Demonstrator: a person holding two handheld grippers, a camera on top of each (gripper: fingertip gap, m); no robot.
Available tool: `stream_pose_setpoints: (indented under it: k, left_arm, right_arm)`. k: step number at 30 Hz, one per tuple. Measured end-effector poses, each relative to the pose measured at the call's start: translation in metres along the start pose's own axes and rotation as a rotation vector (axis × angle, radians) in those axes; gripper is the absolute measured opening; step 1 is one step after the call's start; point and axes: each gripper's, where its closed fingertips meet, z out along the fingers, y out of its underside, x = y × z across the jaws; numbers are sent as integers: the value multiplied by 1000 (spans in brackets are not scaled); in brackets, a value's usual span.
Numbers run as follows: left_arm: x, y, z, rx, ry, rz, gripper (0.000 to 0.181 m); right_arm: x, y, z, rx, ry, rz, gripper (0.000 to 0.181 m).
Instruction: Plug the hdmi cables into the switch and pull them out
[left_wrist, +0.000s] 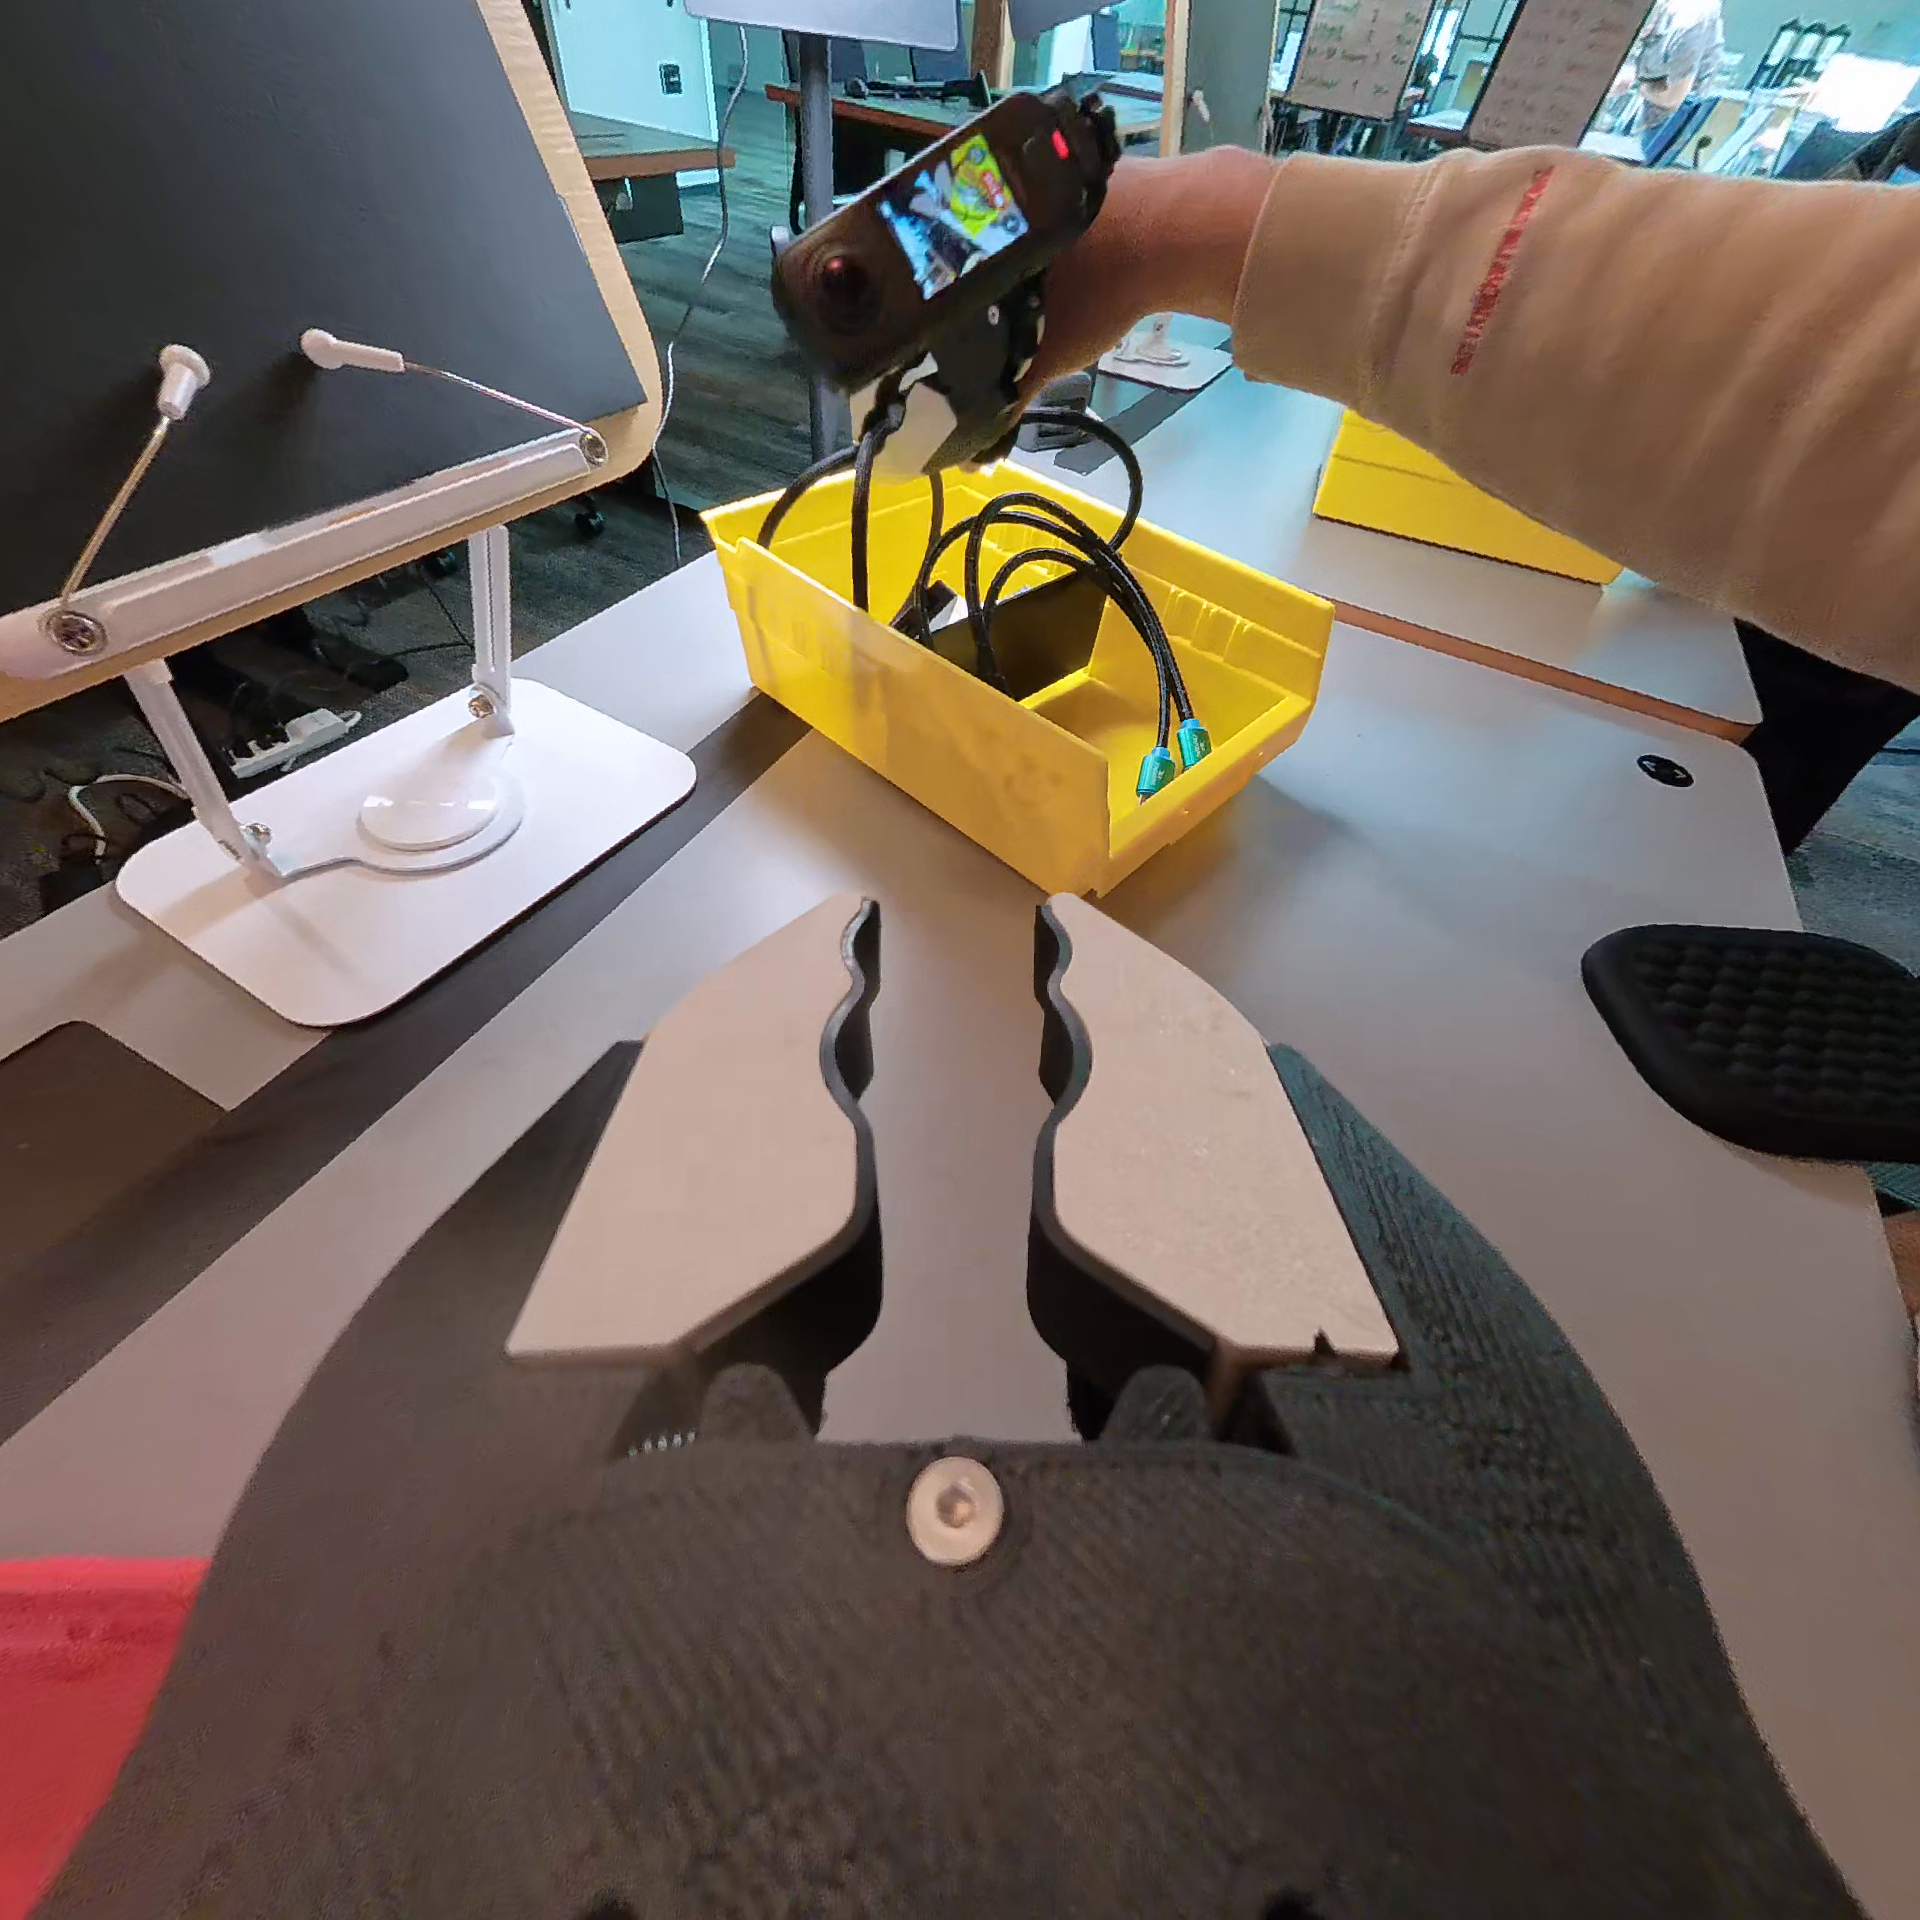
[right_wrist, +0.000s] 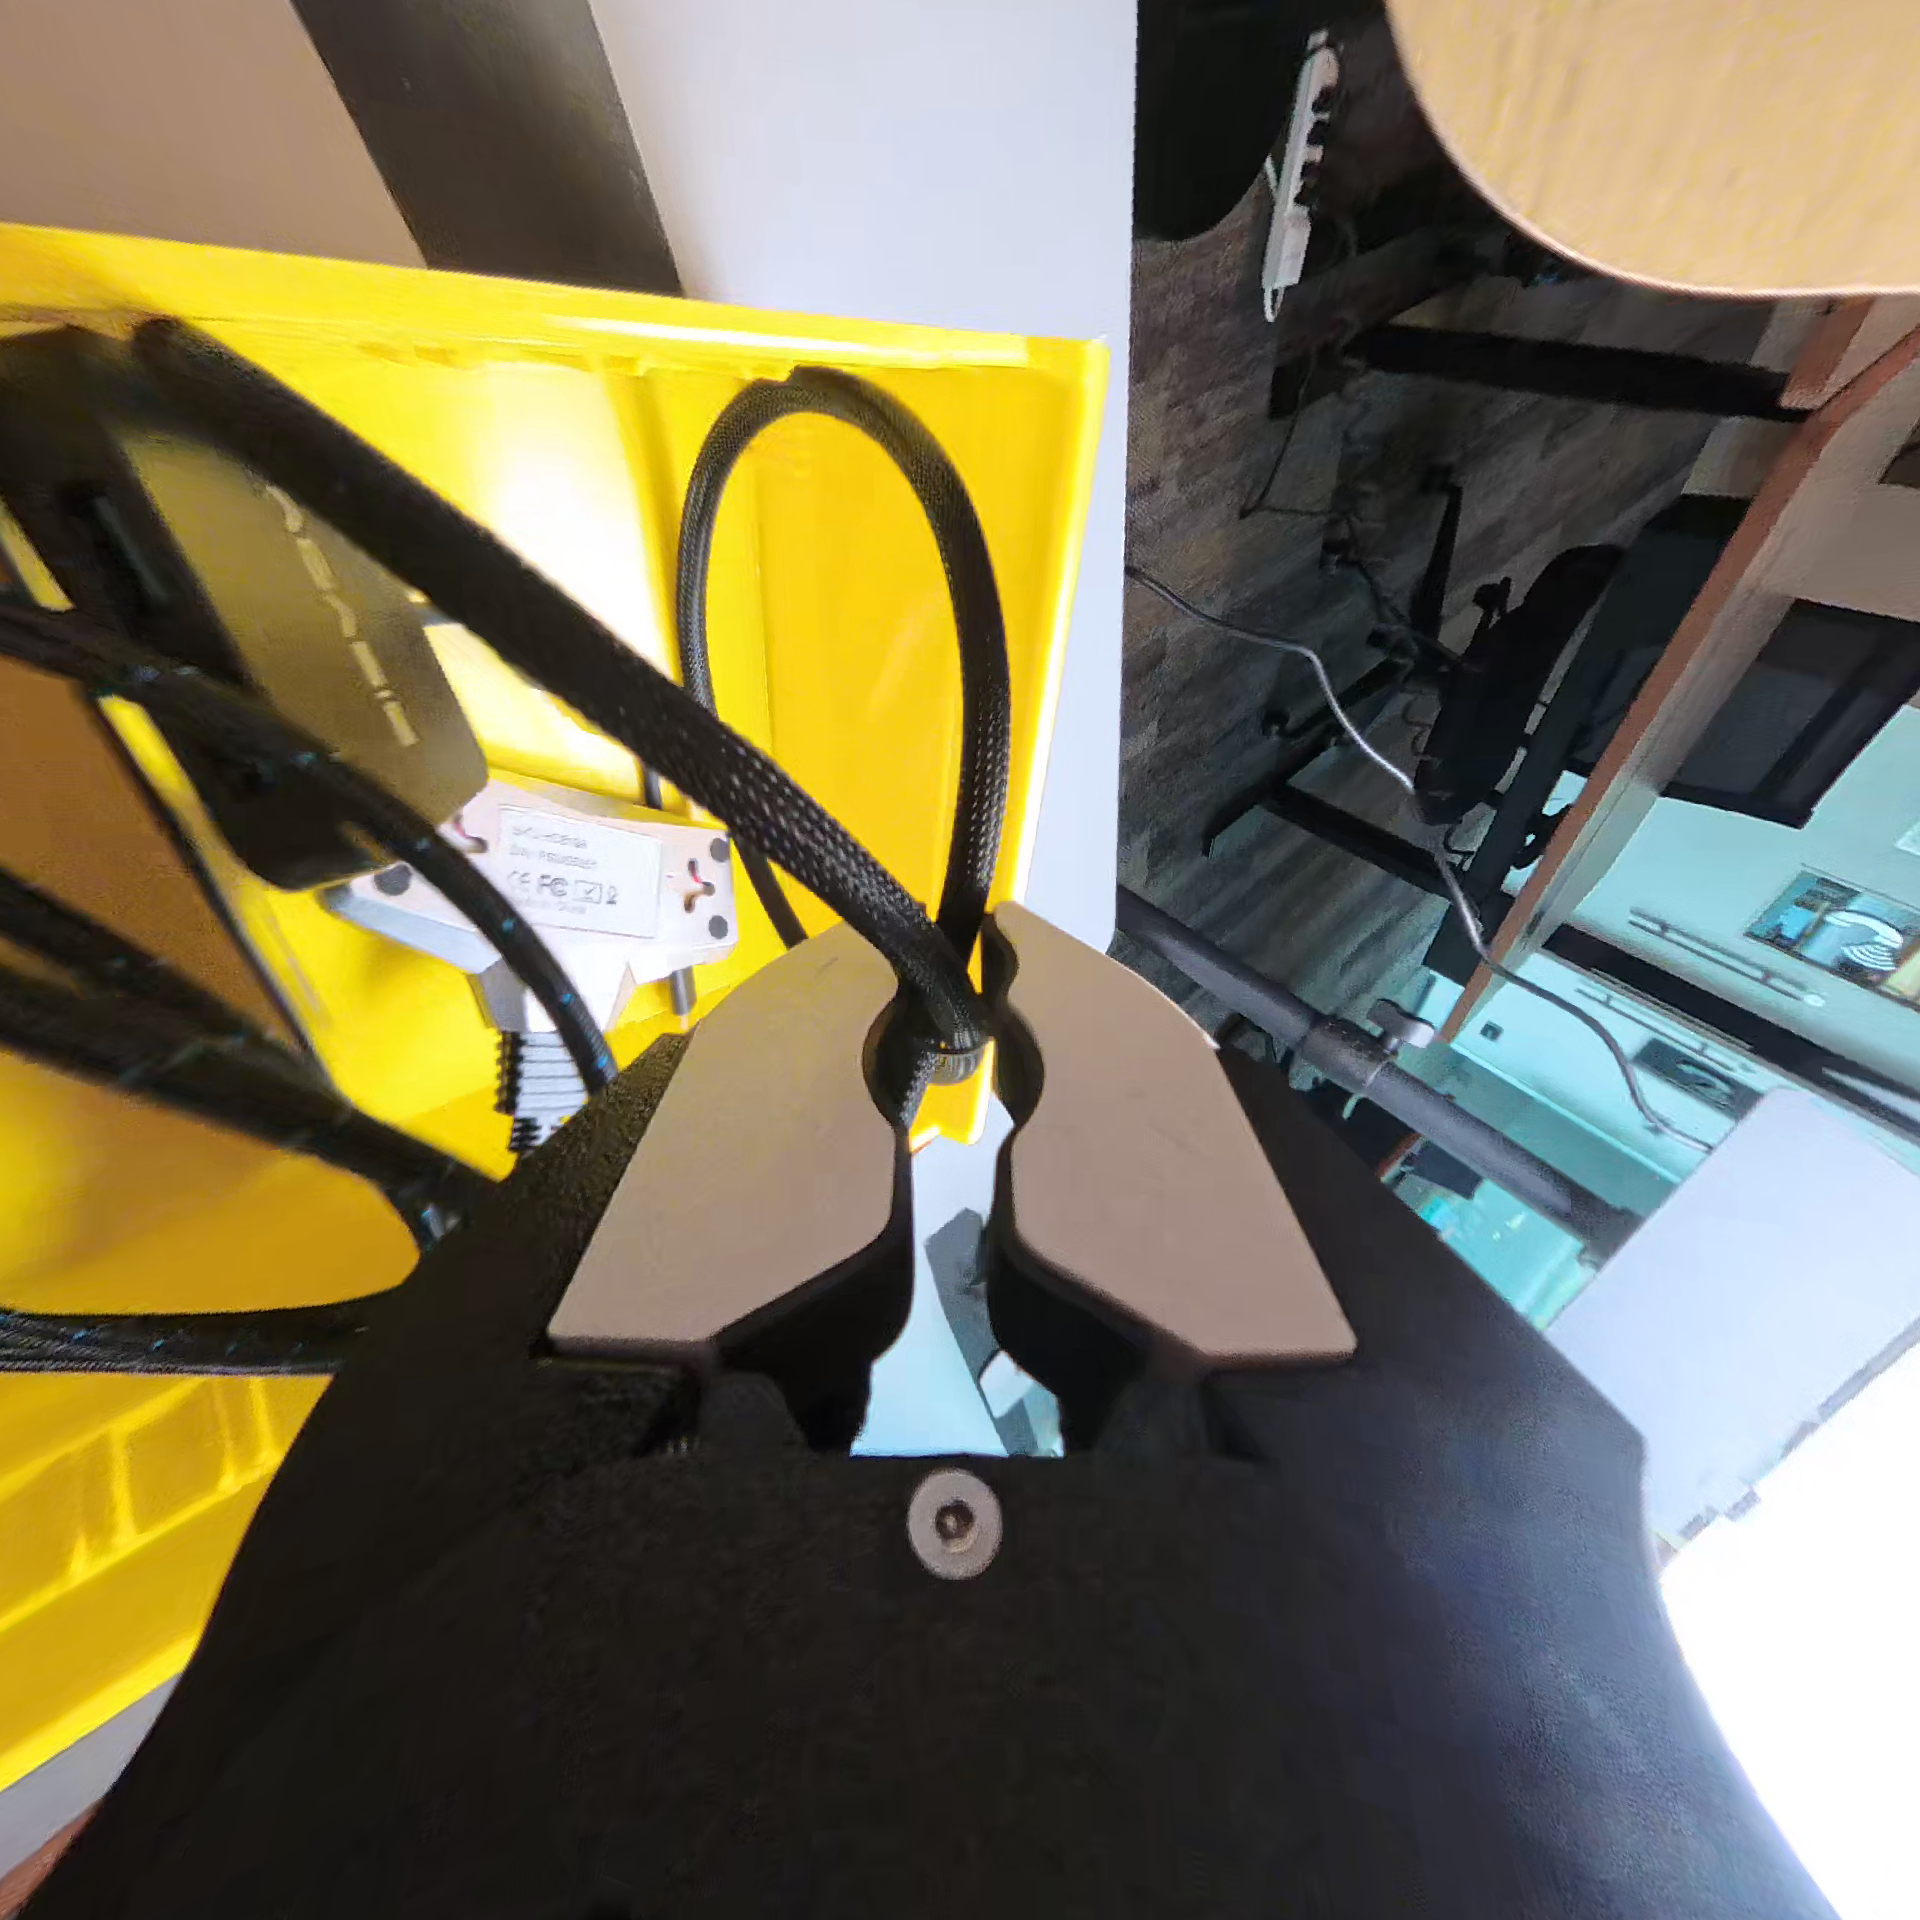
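So right hand-held gripper (right_wrist: 985, 997) clenched on cable loops (right_wrist: 940, 1003), lifting bundle above bin (right_wrist: 883, 540); left hand-held gripper (left_wrist: 956, 935) released, idle. Next probably: set down on counter (left_wrist: 1403, 883), find switch (right_wrist: 582, 883).

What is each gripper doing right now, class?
Left gripper: open, holding nothing.
Right gripper: jaws closed on a black braided cable above the yellow bin.

Left wrist view faces the yellow bin (left_wrist: 935, 717) from farther back; right wrist view, perhaps overhead, shares it close-up.

Bright daylight; fisheye-warped edges; right view blurred left, glare bottom-right.
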Motion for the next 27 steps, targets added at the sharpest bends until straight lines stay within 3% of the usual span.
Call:
stream_pose_setpoints:
  k: [5, 8, 13, 17, 21, 27]
  left_arm:
    - [1, -3, -1, 4, 1, 9, 28]
    - [-1, -2, -4, -7, -18, 23, 29]
    - [-4, -7, -12, 23, -22, 8, 29]
    - [-3, -7, -11, 24, -18, 5, 29]
    - [3, -7, -5, 21, 2, 5, 29]
    - [8, -4, 0, 1, 4, 20, 29]
  right_arm:
    - [15, -1, 20, -14, 79, -1, 12]
    - [23, -4, 14, 19, 83, 50, 28]
    - [16, -19, -40, 155, -59, 142, 57]
    - [5, -24, -84, 266, -27, 165, 59]
    - [7, -6, -86, 198, 39, 168, 56]
    - [18, 23, -77, 77, -95, 190, 55]
